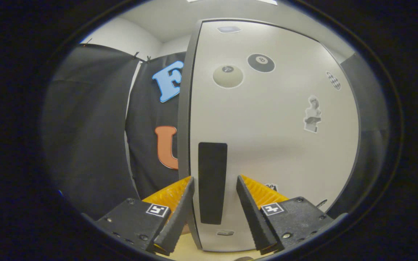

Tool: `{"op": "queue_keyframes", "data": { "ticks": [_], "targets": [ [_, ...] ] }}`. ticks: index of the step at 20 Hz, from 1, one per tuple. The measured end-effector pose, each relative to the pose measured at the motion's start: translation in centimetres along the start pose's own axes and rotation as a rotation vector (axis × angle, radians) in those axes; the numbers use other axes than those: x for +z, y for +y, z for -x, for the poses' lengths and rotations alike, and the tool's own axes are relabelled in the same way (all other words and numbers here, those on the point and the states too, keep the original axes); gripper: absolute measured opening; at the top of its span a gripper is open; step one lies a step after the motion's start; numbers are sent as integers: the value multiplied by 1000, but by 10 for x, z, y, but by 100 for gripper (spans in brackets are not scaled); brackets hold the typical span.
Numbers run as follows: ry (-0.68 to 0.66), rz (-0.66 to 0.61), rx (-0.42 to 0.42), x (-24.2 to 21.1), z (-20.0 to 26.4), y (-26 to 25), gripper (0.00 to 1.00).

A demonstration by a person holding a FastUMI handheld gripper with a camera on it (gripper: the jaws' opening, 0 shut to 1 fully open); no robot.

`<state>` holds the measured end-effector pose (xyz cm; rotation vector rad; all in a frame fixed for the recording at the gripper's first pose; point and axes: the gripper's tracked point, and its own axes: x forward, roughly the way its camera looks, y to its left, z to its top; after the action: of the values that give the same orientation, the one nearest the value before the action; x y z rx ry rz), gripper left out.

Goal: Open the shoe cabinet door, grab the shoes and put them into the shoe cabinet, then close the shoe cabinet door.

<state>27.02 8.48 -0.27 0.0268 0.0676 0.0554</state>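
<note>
Gripper view. I have the tongs (pixel 212 181) right up against the shoe cabinet door (pixel 274 145), fingers spread apart with a clear gap between them. Nothing is gripped. The dark upright handle strip (pixel 212 181) on the door stands in that gap; I cannot tell whether either finger touches it.

The door is a pale, smooth panel with a grey edge (pixel 185 108) running down its near side, just beyond the left finger. The panel looks closed or nearly so; I cannot tell which from here. Stickers dot its face: a black eight-ball (pixel 261 63), a pale ball (pixel 228 76) beside it, a small checkered oval (pixel 333 80) further over, a figure like a bust (pixel 312 114) lower down, and a small sticker (pixel 272 187) partly hidden behind the right finger. A small grey patch (pixel 229 29) sits near the door's top, another (pixel 225 232) near its foot.

Room: black cloth wall (pixel 89 127) hangs beside the cabinet, pinned up by clips (pixel 136 55) along its top edge. Above the cloth, a plain white wall (pixel 122 36) and ceiling (pixel 165 18). A dark panel (pixel 365 119) shows on the far side of the door.

Surface: a strip of pale yellowish floor (pixel 187 250) shows below the door, between the fingers' bases.
</note>
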Motion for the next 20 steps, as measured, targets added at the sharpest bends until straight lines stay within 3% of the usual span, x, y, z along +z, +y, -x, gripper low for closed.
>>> {"op": "queue_keyframes", "data": {
  "ticks": [1,3,13,20],
  "targets": [
    [18,-17,45,-5,-3,9,72],
    [17,-63,85,-5,-2,10,34],
    [14,2,138,-8,47,5,32],
    [0,-33,173,-15,70,-14,32]
  ]
}}
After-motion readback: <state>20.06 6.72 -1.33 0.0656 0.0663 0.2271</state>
